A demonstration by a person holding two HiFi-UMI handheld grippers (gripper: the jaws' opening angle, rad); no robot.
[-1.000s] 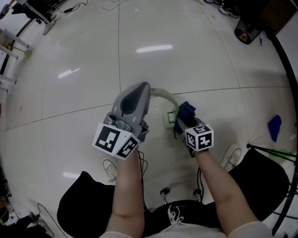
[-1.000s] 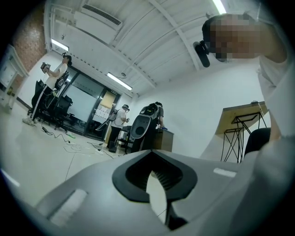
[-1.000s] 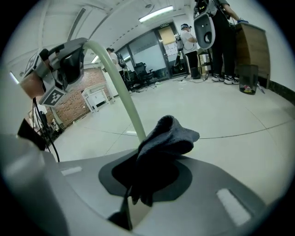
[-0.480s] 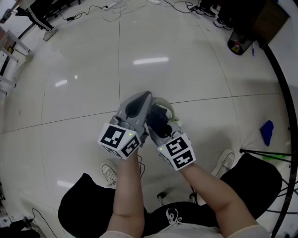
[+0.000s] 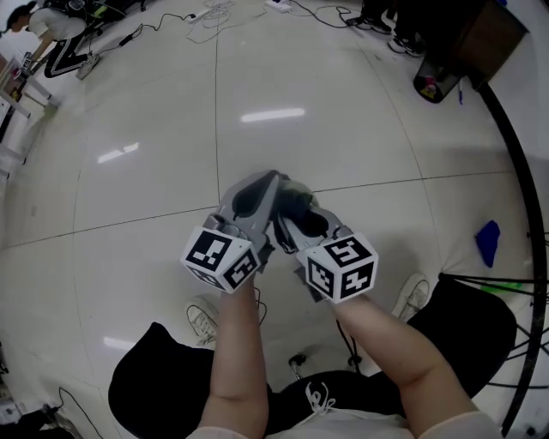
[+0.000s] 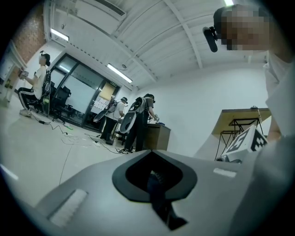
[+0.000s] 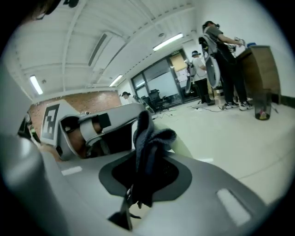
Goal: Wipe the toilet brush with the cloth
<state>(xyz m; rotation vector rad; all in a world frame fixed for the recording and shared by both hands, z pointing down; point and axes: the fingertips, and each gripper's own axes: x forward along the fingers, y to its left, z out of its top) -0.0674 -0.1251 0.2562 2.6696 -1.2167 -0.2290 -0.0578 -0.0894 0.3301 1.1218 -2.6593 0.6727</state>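
Observation:
In the head view my two grippers meet over the white floor. The left gripper (image 5: 268,178) points away from me, and only a pale sliver of the toilet brush (image 5: 298,183) shows past its tip. The right gripper (image 5: 296,207) presses in from the right, shut on a dark blue-grey cloth (image 5: 302,216) that covers the brush. The right gripper view shows the cloth (image 7: 150,140) bunched up out of the right gripper (image 7: 138,184), the pale green brush handle (image 7: 185,148) just behind it, and the left gripper (image 7: 131,115) close by. In its own view, the left gripper (image 6: 154,184) has its jaws together.
A blue object (image 5: 487,242) lies on the floor at the right, beside a black curved rail (image 5: 519,180). A dark bin (image 5: 431,84) and cables (image 5: 214,13) sit at the far edge. My shoes (image 5: 204,319) are below. People stand by a wooden cabinet (image 7: 258,69).
The right gripper has swung left with the cloth and closed against the left gripper. The brush's curved handle and head, plain a second ago, are now covered.

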